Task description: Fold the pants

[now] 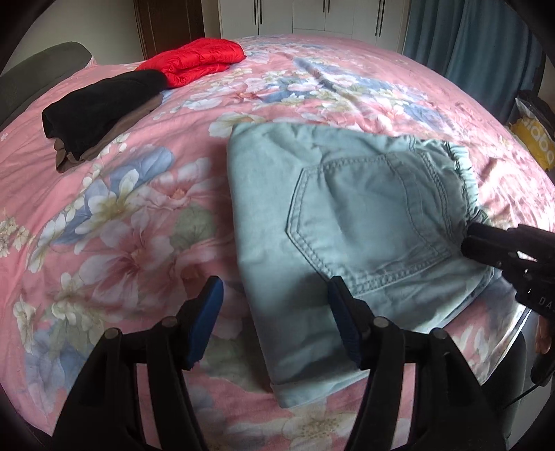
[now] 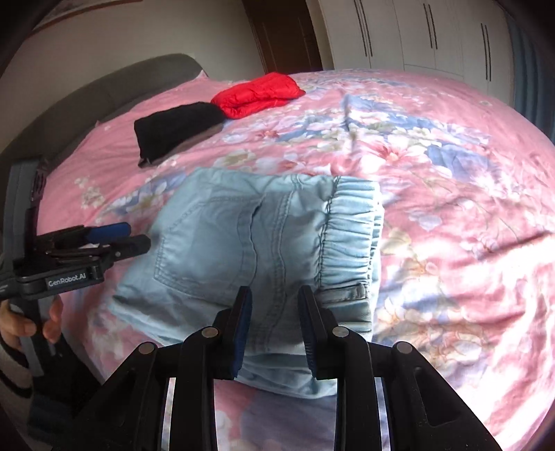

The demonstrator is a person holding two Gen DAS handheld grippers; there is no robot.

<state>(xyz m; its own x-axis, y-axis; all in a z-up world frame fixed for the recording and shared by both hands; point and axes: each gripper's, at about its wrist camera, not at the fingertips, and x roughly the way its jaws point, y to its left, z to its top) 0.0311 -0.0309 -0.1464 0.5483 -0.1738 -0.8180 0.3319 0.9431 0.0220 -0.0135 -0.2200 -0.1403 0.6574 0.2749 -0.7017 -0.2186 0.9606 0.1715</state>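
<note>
The left wrist view looks steeply down over its own left gripper (image 1: pixel 275 319) from close above the near edge of the bed (image 1: pixel 114 215), facing the wardrobe (image 1: pixel 312 15) at the far wall. The right wrist view sits just beside it, angled less steeply over the right gripper (image 2: pixel 275 333), facing the same way. Both share the folded pants (image 1: pixel 347 222) (image 2: pixel 263 236), the black and red clothes beyond, and each catches the other gripper at its edge.
</note>
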